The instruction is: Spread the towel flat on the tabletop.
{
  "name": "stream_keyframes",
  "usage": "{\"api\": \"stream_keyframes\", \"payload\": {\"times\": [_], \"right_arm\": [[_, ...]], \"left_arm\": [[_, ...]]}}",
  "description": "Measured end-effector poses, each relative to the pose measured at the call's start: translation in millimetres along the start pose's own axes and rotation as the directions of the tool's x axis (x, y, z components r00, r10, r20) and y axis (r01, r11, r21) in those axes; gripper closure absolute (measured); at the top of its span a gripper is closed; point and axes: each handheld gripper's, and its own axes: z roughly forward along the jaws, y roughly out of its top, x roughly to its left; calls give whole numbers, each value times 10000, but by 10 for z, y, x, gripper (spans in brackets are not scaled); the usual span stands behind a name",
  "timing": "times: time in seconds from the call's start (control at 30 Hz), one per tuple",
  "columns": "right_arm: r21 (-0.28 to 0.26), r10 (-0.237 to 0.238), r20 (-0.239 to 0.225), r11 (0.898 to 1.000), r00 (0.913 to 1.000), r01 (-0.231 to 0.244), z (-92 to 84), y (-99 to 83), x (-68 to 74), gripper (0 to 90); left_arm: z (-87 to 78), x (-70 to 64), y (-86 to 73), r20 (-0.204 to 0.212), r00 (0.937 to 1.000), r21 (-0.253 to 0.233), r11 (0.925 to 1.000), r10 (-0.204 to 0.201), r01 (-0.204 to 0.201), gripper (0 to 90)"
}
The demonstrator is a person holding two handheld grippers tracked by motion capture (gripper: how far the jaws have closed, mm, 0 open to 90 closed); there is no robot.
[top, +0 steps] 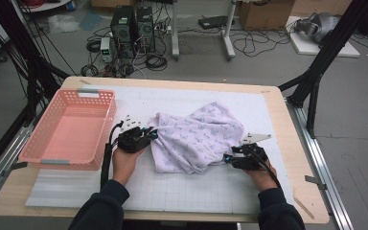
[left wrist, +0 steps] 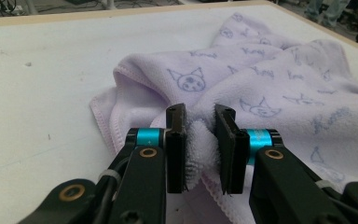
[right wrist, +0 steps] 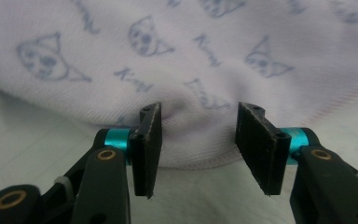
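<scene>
A pale lilac towel (top: 196, 136) printed with small cat faces lies crumpled in the middle of the white mat. My left gripper (top: 151, 135) is at its left edge, and in the left gripper view (left wrist: 200, 133) its jaws are shut on a pinched fold of the towel (left wrist: 279, 88). My right gripper (top: 227, 157) is at the towel's lower right edge. In the right gripper view (right wrist: 198, 140) its jaws stand open, straddling the hemmed edge of the towel (right wrist: 191, 60) without pinching it.
A pink plastic basket (top: 43, 153) stands empty at the left of the table. The white gridded mat (top: 196, 191) covers most of the wooden tabletop (top: 297, 158). Black frame posts, cables and computer towers are on the floor behind.
</scene>
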Motion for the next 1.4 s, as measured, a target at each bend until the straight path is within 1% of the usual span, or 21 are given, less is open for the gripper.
{"api": "stream_keyframes", "payload": {"times": [0.03, 0.07, 0.13, 0.17, 0.3, 0.33, 0.43, 0.5, 0.63, 0.77, 0.93, 1.0, 1.03, 1.1, 1.13, 1.17, 1.23, 1.27, 1.3, 1.37, 1.4], "right_arm": [[165, -123, 93, 9998, 9999, 122, 27, -5, 26, 514], [19, -105, 142, 9999, 9998, 105, 41, -2, 27, 545], [80, -99, -18, 9999, 9999, 99, 20, -1, 31, 797], [155, -115, -123, 9998, 9999, 117, 6, -3, 36, 841], [790, -537, -458, 9952, 9975, 572, -159, 4, -10, 864], [735, -491, -500, 9959, 9975, 527, -231, 10, -44, 864], [177, -195, -63, 9997, 9998, 196, -431, 72, -173, 864], [-153, -33, 91, 9999, 10000, 34, -471, 147, -233, 864], [-78, -130, 861, 9999, 9962, 137, -317, 367, -299, 864], [-475, 100, 1576, 9989, 9875, -26, -98, 539, -370, 864], [-758, 435, 2249, 9968, 9734, -270, 202, 692, -458, 863], [-746, 520, 2534, 9966, 9660, -341, 305, 731, -467, 863], [-726, 609, 2656, 9964, 9621, -430, 354, 738, -467, 863], [-711, 752, 2676, 9958, 9606, -582, 425, 730, -475, 861], [-671, 828, 2637, 9955, 9610, -674, 448, 719, -478, 859], [-692, 953, 2556, 9944, 9621, -801, 455, 707, -481, 853], [-838, 1005, 2493, 9931, 9632, -819, 434, 689, -476, 834], [-868, 1023, 2476, 9928, 9634, -831, 413, 683, -471, 805], [-928, 1063, 2484, 9920, 9628, -855, 388, 675, -465, 749], [-1070, 1140, 2461, 9902, 9625, -899, 331, 657, -452, 623], [-1150, 1133, 2600, 9897, 9589, -857, 285, 642, -438, 576]], "left_arm": [[0, -1, -3, -24, 10000, 61, 10000, 43, -42, 754], [1, -3, -6, -22, 10000, 107, 9999, 90, -89, 755], [-15, -7, -5, -23, 9998, 179, 9996, 203, -202, 757], [-26, -7, -6, -5, 9997, 163, 9996, 238, -238, 757], [-142, -5, -51, 302, 9994, 40, 9999, 154, -155, 750], [-150, 4, -70, 262, 9994, 88, 9997, 207, -209, 747], [-123, 41, -94, 31, 10000, 94, 9999, 68, -68, 766], [-88, 42, -71, -213, 9998, -40, 10000, -2, 1, 783], [-29, 65, 17, -1012, 9949, -143, 9999, 7, -22, 806], [22, 164, 50, -1669, 9860, -86, 10000, -44, 31, 807], [128, 203, 5, -2104, 9757, 567, 9971, 619, -510, 801], [145, 178, -1, -2212, 9716, 740, 9949, 839, -690, 769], [137, 163, 7, -2288, 9704, 751, 9953, 773, -616, 684], [74, 117, 42, -2143, 9731, 561, 9957, 846, -742, 569], [28, 74, 67, -2055, 9713, 453, 9926, 1197, -1128, 547], [-4, 40, 85, -1927, 9723, 323, 9911, 1326, -1288, 517], [-34, -17, 113, -1289, 9835, 196, 9920, 1266, -1251, 489], [-36, -62, 126, -1043, 9852, 227, 9907, 1359, -1343, 477], [-30, -117, 134, -581, 9884, 170, 9900, 1406, -1398, 469], [2, -207, 142, 127, 9922, 168, 9921, 1243, -1245, 463], [23, -253, 140, 500, 9910, 184, 9919, 1243, -1254, 448]]}}
